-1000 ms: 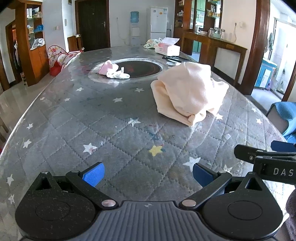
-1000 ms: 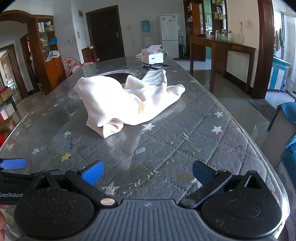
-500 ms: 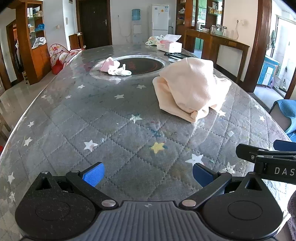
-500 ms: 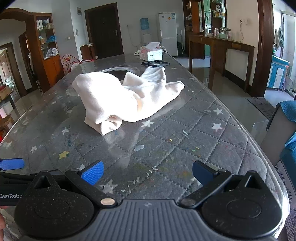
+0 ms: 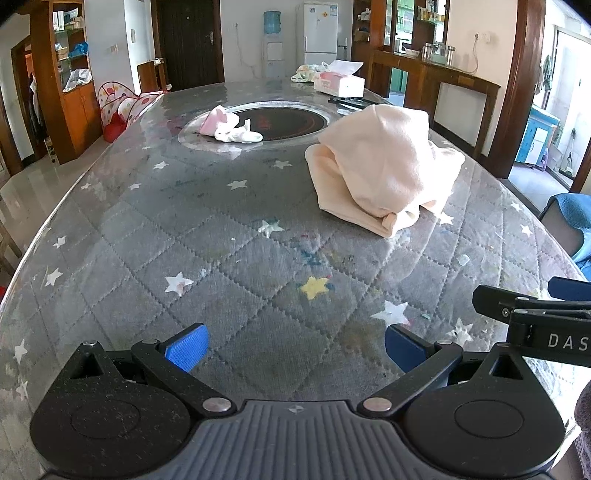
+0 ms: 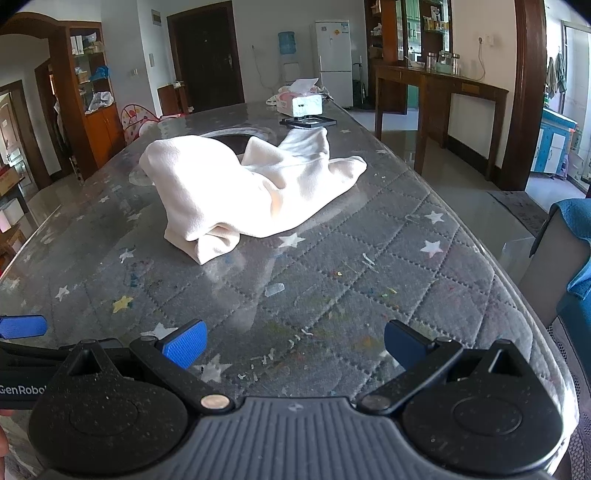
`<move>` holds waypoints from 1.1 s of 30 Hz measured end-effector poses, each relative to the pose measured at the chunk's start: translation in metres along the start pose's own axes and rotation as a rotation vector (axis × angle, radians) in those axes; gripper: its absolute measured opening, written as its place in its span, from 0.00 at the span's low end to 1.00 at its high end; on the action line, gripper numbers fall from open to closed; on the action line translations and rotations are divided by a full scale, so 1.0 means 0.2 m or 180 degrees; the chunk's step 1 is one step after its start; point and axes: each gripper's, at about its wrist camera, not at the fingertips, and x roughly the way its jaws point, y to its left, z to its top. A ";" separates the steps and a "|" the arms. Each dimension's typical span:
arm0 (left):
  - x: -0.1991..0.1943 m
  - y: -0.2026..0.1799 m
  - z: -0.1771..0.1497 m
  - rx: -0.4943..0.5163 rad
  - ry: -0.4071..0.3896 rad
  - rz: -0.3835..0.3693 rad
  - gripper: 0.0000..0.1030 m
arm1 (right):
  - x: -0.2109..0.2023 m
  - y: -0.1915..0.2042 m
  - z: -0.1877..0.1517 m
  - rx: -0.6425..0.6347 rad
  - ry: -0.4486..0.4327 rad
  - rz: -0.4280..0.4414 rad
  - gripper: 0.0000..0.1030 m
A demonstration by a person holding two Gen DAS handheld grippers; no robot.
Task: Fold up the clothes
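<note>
One tissue box (image 5: 340, 82): tissue poking out; garment (image 5: 384, 166) crumpled on table (image 5: 184, 236).

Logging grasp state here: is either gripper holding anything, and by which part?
Nothing held. Left gripper and right gripper are open, short of the crumpled garment.

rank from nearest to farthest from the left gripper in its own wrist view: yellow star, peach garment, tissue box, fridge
From the left gripper:
1. Yellow star, printed on the table cover just ahead.
2. Peach garment, crumpled mid-table, right of centre.
3. Tissue box, at the table's far end.
4. Fridge, against the back wall.
</note>
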 end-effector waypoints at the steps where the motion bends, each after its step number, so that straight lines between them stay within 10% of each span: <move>1: 0.00 0.00 0.00 -0.0002 0.0006 0.0000 1.00 | 0.00 0.00 0.00 0.0000 0.0003 -0.0001 1.00; 33: 0.01 -0.01 0.02 0.0041 0.0064 0.0042 1.00 | 0.02 0.00 0.00 -0.0003 0.0027 -0.0021 1.00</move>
